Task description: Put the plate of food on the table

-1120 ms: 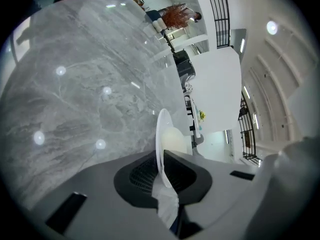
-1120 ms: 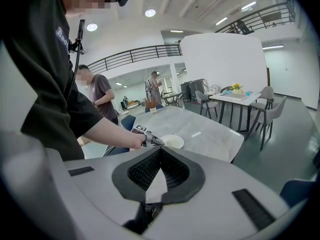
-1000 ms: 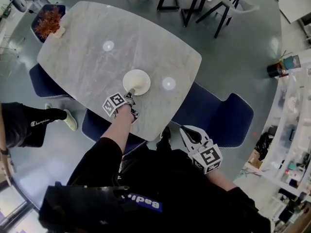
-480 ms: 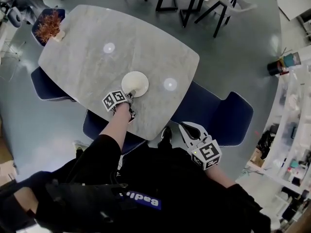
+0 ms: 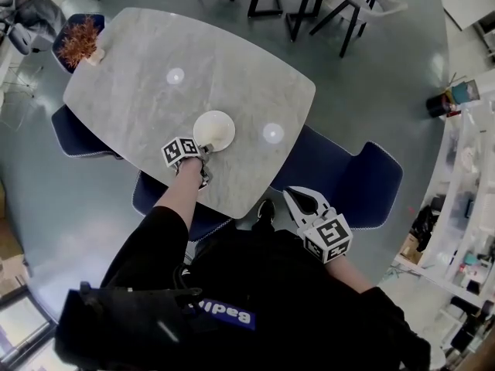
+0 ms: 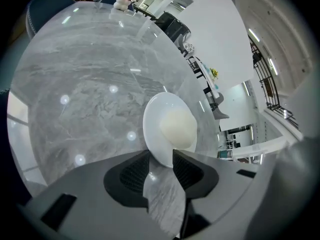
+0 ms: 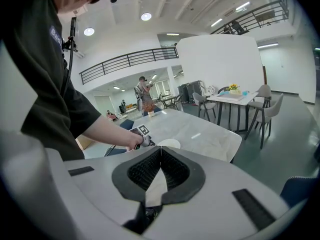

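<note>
A white plate (image 5: 214, 130) with a pale mound of food (image 6: 177, 124) rests on the grey marble table (image 5: 139, 91), near its front edge. My left gripper (image 5: 203, 154) sits at the plate's near rim. Its jaws have just been opening and now stand open, with the plate's (image 6: 170, 126) rim between the fingertips and a gap at each pad. My right gripper (image 5: 291, 195) hangs off the table's front right side, over a blue chair, shut on nothing. In the right gripper view, that gripper (image 7: 160, 149) points toward the plate (image 7: 169, 144) and the left hand.
A vase of dried red plants (image 5: 80, 37) stands at the table's far left corner. Blue chairs (image 5: 348, 180) are tucked along the near side, with one (image 5: 158, 199) under my left arm. Other tables and chairs (image 5: 325, 6) stand beyond; shelving (image 5: 464, 168) lines the right.
My left gripper has rolled slightly at the plate's rim; the plate has stayed put. A person standing at the left edge has left the view. The right gripper has not moved.
</note>
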